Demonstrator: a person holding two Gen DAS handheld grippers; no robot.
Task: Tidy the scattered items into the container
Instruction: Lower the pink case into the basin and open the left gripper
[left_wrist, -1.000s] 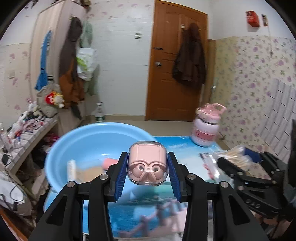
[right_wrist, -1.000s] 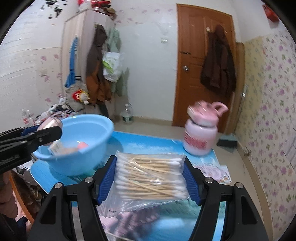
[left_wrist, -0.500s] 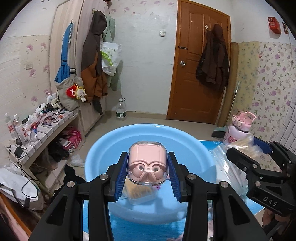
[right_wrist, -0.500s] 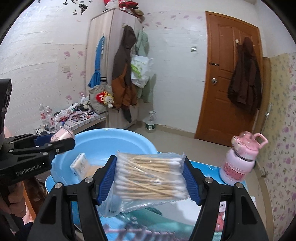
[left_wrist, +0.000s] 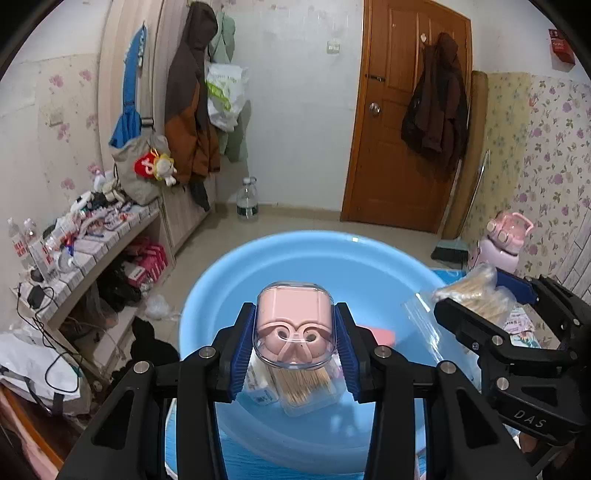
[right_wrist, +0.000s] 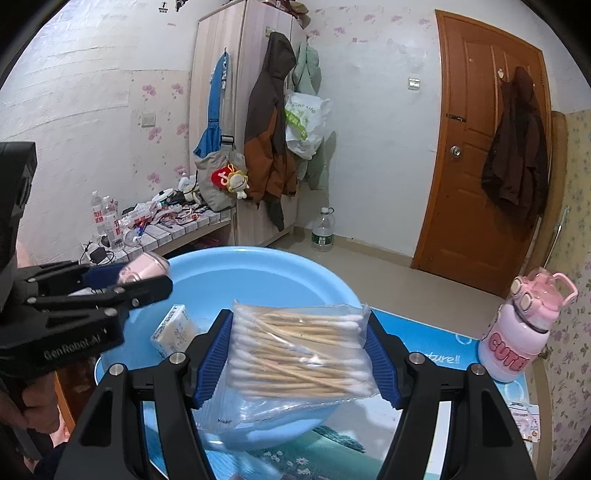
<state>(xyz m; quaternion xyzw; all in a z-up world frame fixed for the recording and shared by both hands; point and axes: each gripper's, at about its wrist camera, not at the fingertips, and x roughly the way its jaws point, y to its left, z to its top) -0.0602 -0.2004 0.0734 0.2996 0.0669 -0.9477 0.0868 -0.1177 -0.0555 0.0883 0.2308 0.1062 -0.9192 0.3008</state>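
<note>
The left gripper (left_wrist: 294, 334) holds a pink case (left_wrist: 294, 325) between its pads, above the blue basin (left_wrist: 369, 258). In the basin lie a tissue pack (right_wrist: 173, 330) and a box of sticks (left_wrist: 304, 386). The right gripper (right_wrist: 299, 349) grips a swab bag (right_wrist: 301, 349) over the basin's right rim, and a pink bottle (right_wrist: 524, 328) stands at the table's right edge.

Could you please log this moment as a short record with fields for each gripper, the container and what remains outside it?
left gripper: shut on the pink earbud case, held over the blue basin
right gripper: shut on the bag of cotton swabs, over the basin's near rim
basin contents: tissue pack, box of toothpicks, a pink item partly hidden
outside basin: pink water bottle upright on the blue table mat
</note>
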